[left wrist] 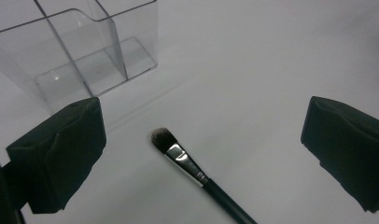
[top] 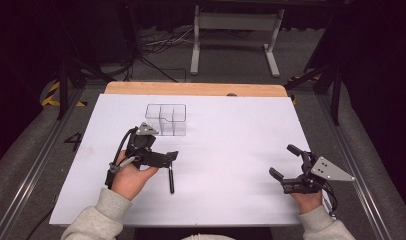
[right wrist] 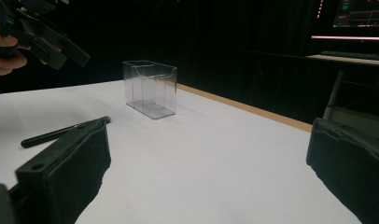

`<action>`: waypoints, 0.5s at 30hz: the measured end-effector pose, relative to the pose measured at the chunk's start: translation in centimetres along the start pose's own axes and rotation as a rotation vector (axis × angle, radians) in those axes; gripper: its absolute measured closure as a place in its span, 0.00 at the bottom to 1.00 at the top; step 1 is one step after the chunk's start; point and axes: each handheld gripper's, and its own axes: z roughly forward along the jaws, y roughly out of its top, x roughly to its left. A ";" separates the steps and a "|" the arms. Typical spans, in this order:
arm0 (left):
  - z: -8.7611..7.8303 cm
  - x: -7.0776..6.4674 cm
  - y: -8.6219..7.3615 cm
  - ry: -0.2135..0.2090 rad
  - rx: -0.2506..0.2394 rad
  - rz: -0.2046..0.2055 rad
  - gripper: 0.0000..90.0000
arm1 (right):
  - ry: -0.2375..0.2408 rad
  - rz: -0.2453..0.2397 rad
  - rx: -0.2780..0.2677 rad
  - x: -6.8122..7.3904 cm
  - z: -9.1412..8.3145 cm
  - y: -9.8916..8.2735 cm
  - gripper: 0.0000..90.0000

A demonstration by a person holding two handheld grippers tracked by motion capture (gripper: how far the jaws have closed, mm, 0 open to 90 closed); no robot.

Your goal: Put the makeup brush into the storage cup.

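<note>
Left claw (left wrist: 201,154) spread above makeup brush (left wrist: 197,175) (seemingly not touching), right claw (top: 287,162) spread, clear organizer (top: 166,119) nearby

White table (top: 231,165), metal stand (top: 236,30) behind.

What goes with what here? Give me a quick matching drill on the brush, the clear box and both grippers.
Things:
1. brush
2. clear box
3. left gripper
4. right gripper

States:
A. open, at the table's right side, far from the brush
B. standing upright, empty
C. lying flat on the white table
D. open, hovering over the bristle end

Pairs: 1-C, 2-B, 3-D, 4-A
</note>
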 end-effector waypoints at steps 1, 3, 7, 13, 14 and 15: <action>0.1 0.0 0.1 0.007 0.013 -0.004 0.02 | 0.001 -0.001 0.000 0.0 0.0 0.0 0.00; 0.2 0.1 0.3 0.001 0.044 -0.013 0.02 | 0.001 0.001 0.000 0.0 0.0 0.0 0.00; 0.6 0.3 0.6 -0.001 0.091 -0.028 0.01 | 0.002 0.005 -0.001 0.0 0.0 0.0 0.00; 1.0 0.4 1.1 -0.015 0.157 -0.061 0.01 | 0.001 0.009 0.000 0.0 0.0 0.0 0.00; 1.1 0.4 1.2 -0.015 0.173 -0.058 0.01 | 0.001 0.009 0.000 0.0 0.0 0.0 0.00; 1.1 0.4 1.2 -0.015 0.173 -0.058 0.01 | 0.001 0.009 0.000 0.0 0.0 0.0 0.00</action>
